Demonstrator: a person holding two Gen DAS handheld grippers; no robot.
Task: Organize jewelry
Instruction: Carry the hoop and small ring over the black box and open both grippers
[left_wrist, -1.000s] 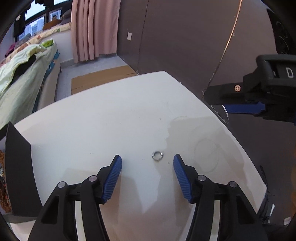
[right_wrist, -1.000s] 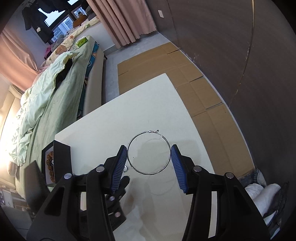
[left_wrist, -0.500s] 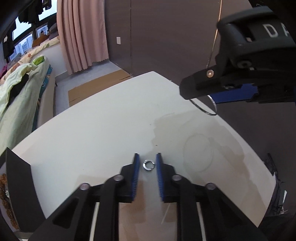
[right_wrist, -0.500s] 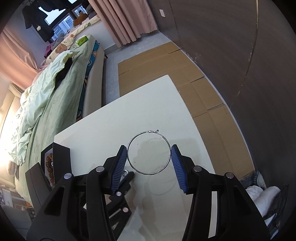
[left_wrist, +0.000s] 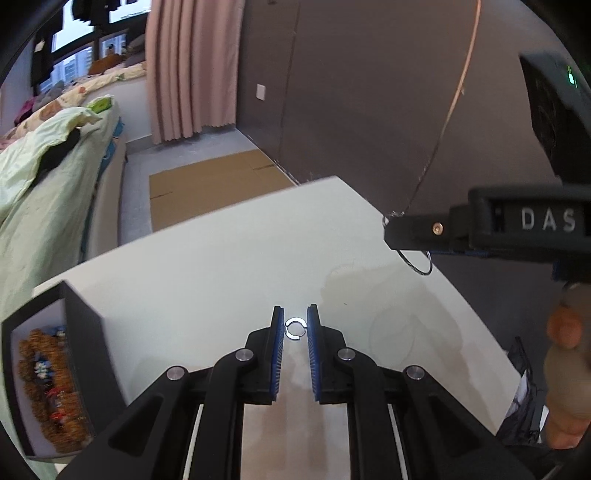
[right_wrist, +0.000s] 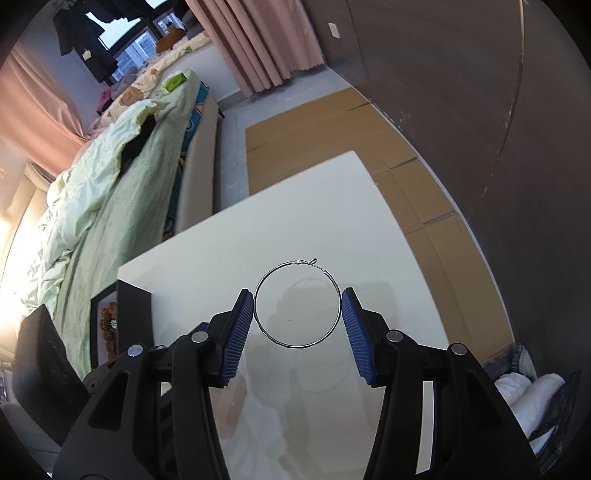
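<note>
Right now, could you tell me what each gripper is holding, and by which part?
The left gripper pinches the small open ring across its sides; the right gripper clamps the large wire hoop across its width.

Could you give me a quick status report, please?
Left gripper shut on small ring. Right gripper clamps hoop earring. Jewelry box left, path clear.
</note>
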